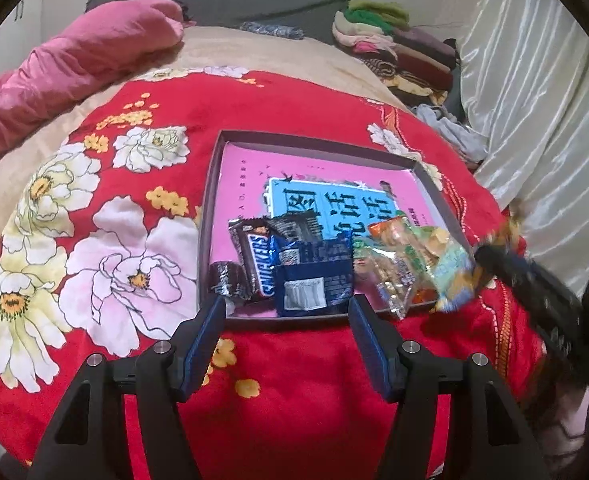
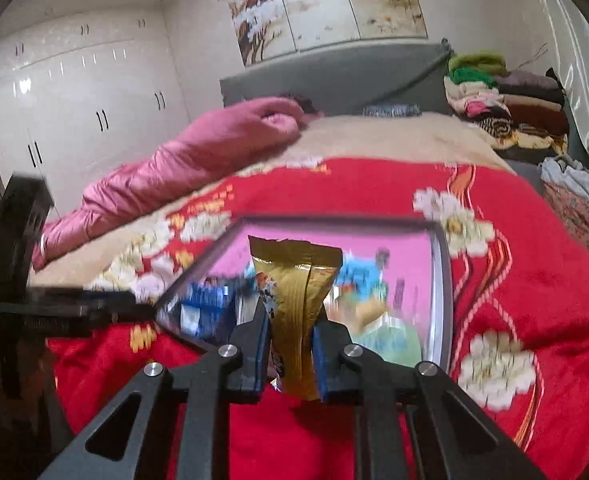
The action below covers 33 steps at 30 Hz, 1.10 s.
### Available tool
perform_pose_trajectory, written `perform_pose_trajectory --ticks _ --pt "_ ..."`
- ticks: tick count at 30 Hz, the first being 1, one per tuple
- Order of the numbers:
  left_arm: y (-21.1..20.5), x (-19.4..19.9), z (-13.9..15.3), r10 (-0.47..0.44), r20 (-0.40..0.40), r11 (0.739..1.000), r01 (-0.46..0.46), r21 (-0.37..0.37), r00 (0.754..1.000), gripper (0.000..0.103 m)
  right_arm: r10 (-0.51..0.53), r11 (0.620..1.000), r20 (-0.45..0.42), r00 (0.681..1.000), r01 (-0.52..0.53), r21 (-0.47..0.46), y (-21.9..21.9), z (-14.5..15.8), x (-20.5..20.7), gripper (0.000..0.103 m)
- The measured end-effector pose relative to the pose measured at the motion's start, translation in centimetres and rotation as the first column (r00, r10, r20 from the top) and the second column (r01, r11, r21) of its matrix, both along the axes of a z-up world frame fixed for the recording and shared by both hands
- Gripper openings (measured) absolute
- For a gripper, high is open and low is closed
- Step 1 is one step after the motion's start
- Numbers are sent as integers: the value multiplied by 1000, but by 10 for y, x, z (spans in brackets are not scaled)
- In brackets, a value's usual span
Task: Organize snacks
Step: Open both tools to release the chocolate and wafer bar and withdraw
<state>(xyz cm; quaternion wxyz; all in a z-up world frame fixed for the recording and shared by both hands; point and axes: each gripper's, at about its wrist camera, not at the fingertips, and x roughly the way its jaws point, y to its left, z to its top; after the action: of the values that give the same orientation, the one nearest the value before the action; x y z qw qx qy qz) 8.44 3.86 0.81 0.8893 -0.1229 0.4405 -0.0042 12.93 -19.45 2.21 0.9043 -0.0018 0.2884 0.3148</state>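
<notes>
A shallow box (image 1: 218,168) with a pink printed bottom lies on the red flowered blanket. In its near end lie a Snickers bar (image 1: 259,264), a dark blue packet (image 1: 314,280), a small dark wrapped sweet (image 1: 227,280) and clear packets of orange snacks (image 1: 406,256). My left gripper (image 1: 286,312) is open and empty just short of the box's near rim. My right gripper (image 2: 292,328) is shut on a gold snack packet (image 2: 298,292), held upright over the box's near edge (image 2: 442,280). It shows blurred at the right of the left wrist view (image 1: 534,280).
A pink quilt (image 1: 74,64) lies along the left of the bed. Folded clothes (image 1: 398,48) are stacked at the headboard's right. White curtains (image 1: 534,100) hang on the right. White wardrobes (image 2: 74,100) stand at the left.
</notes>
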Motion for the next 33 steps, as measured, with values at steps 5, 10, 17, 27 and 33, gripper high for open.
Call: perform_pose_trajectory --ticks 5,10,17,27,33 --pt "-3 -2 7 -8 15 1000 8 4 1000 66 -27 999 -24 999 25 -46 11 -2 30 19" --pt "-8 -5 9 -27 18 1000 27 1 999 70 -76 996 -45 996 73 -60 8 -11 45 32" --pt "-15 -9 13 -39 29 999 39 -2 999 75 -109 994 -28 994 109 -2 -11 -1 31 57" --pt "-23 -28 15 -31 38 999 30 18 999 79 -128 990 24 992 129 -61 -11 15 -33 76" --pt "-27 -43 17 -19 38 998 17 52 999 81 -161 979 9 987 161 -126 -3 17 -70 90"
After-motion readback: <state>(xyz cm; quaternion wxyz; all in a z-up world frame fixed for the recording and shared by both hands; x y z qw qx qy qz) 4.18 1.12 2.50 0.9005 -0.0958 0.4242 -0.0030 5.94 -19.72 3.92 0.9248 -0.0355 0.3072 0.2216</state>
